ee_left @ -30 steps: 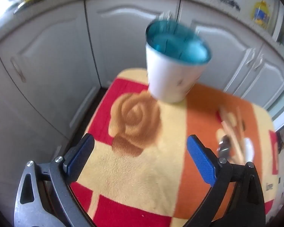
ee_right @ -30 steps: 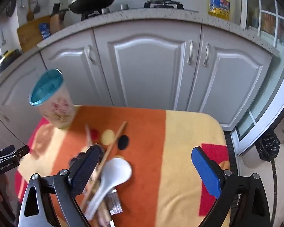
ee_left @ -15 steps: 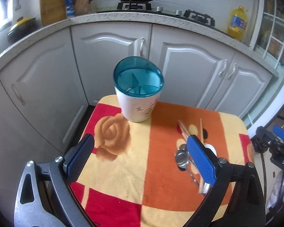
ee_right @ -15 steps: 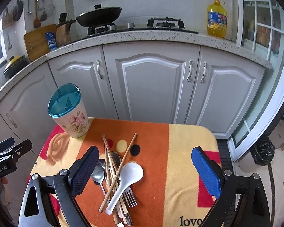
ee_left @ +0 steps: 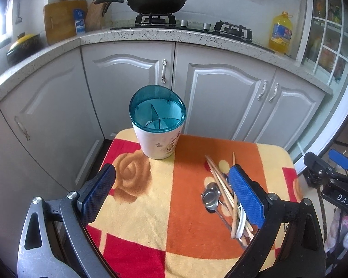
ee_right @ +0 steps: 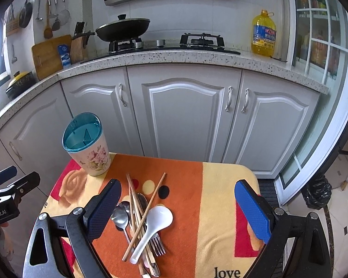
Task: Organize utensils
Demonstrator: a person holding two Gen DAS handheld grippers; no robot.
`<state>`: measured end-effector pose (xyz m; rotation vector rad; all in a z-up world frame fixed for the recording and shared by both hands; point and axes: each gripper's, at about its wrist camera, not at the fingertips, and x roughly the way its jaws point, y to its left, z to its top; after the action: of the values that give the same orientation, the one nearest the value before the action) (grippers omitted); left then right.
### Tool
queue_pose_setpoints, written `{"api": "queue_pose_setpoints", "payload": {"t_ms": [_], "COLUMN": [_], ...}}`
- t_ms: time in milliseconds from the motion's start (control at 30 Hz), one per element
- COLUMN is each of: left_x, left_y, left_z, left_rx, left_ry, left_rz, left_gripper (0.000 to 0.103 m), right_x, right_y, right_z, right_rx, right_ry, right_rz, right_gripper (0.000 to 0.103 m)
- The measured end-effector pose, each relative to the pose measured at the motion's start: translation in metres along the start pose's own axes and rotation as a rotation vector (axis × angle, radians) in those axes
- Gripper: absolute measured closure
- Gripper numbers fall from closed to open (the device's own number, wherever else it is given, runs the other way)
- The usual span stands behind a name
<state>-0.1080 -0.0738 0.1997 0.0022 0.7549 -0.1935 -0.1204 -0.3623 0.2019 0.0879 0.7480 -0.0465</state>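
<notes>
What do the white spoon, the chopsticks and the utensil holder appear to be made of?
White spoon: glossy white, thick-walled, probably ceramic or melamine; the look cannot settle which.
Chopsticks: matte tan sticks, likely bamboo or wood.
Utensil holder: cream body with a printed rose, smooth, probably plastic or ceramic; its translucent teal divided top looks like plastic.

Right gripper (ee_right: 182,210): jaws wide apart, empty. Utensil holder (ee_right: 88,148): upright, teal-rimmed. Heap beside it: chopsticks (ee_right: 142,213), white spoon (ee_right: 156,220), metal spoons (ee_right: 121,215), probably one fork (ee_right: 158,245).
</notes>
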Motion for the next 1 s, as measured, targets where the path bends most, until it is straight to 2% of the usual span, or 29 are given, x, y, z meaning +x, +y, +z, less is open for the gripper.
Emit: {"api": "queue_pose_setpoints", "payload": {"t_ms": [300,533,1000], "left_x": [-0.004,-0.005,-0.007], "left_y": [-0.001,0.000,0.002], "left_z": [0.003,0.004,0.003], "left_rx": [0.003,0.013,-0.007], "left_ry": [-0.010,-0.018,-0.018], "left_rz": [0.008,0.046,0.054], "left_gripper": [0.004,0.004,0.004], "right_x": [-0.005,-0.005,-0.004], "right_y": [0.009,0.012,0.015], "right_z": [0.003,0.003,0.003], "right_rx": [-0.037,-0.043,-0.047], "right_ry": [-0.009,-0.010,-0.002], "right_rz": [-0.002,0.000,-0.004], "right_gripper": [0.005,0.005,0.005]}}
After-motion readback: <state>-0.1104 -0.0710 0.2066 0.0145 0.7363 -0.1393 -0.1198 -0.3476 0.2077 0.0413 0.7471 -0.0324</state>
